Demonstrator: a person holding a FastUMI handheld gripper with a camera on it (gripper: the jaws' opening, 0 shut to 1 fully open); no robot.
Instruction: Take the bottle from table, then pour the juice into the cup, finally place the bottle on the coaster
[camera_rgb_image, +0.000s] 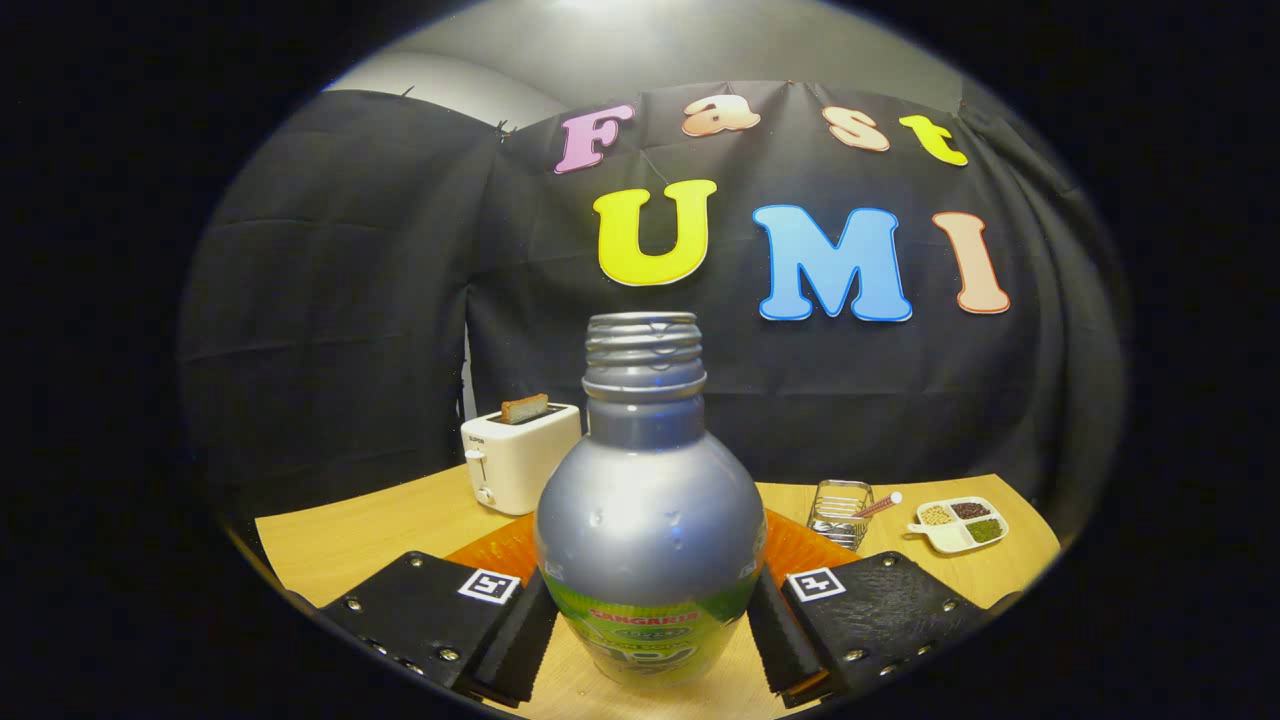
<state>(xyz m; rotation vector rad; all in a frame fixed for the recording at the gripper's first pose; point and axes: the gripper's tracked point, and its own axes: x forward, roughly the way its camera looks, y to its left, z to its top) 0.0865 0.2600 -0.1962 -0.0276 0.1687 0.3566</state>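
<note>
Currently I log, largest first: wooden surface (350, 545); silver bottle (650, 510), uncapped and upright, standing between my jaws (650, 630), whose pads flank its lower body on both sides, though I cannot tell whether they press on it; orange coaster (505, 548) just behind the bottle; white toaster (520, 455) with a slice of toast (524, 407) in it, beyond on the left; wire basket (840, 510) and a small divided dish (960, 523) of grains, beyond on the right.
</note>
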